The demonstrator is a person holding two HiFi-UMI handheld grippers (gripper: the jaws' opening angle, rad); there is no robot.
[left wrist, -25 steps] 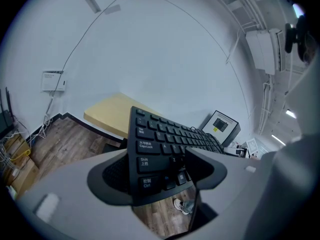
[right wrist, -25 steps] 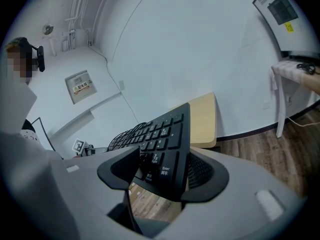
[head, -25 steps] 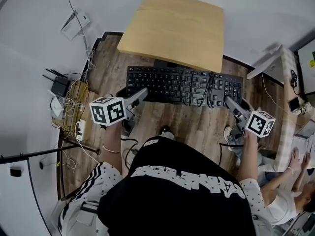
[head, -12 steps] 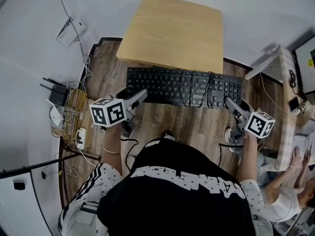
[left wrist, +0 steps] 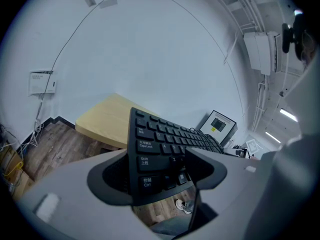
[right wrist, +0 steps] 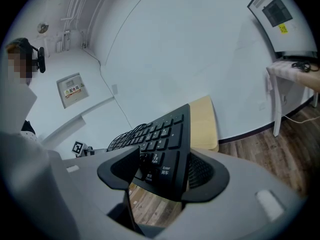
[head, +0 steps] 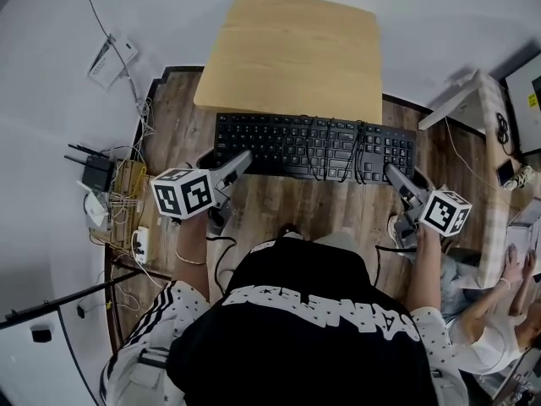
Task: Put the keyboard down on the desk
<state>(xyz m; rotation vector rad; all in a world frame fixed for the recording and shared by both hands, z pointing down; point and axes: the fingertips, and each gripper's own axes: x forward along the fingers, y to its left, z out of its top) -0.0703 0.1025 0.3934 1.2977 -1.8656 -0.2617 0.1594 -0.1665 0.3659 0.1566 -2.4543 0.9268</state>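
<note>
- Head view: the black keyboard (head: pixel 314 147) is held level in the air, just on the near side of the light wooden surface (head: pixel 296 53). Its far long edge meets the near edge of the surface in the picture, and it does not rest on it.
- The left gripper (head: pixel 239 163) clamps the keyboard's left end, at the corner farthest from the surface. The right gripper (head: pixel 395 176) clamps the right end at the matching corner.
- A dark cable (head: pixel 359 149) is looped around the keyboard toward its right end. The wooden floor (head: pixel 304 214) lies beneath, on the near side of the surface.
- Left gripper view: the left gripper (left wrist: pixel 157 176) has both jaws pressed on the end of the keyboard (left wrist: pixel 160 149) that bears the Shift and Ctrl keys, one jaw on each face. The surface (left wrist: pixel 107 124) shows beyond and to the left of the keyboard, apart from it.
- Right gripper view: the right gripper (right wrist: pixel 162 176) is closed on the number-pad end of the keyboard (right wrist: pixel 167 139), with the Enter key between the jaws. The surface (right wrist: pixel 204 126) shows behind the keyboard's far corner, and floorboards are seen below the jaws.
</note>
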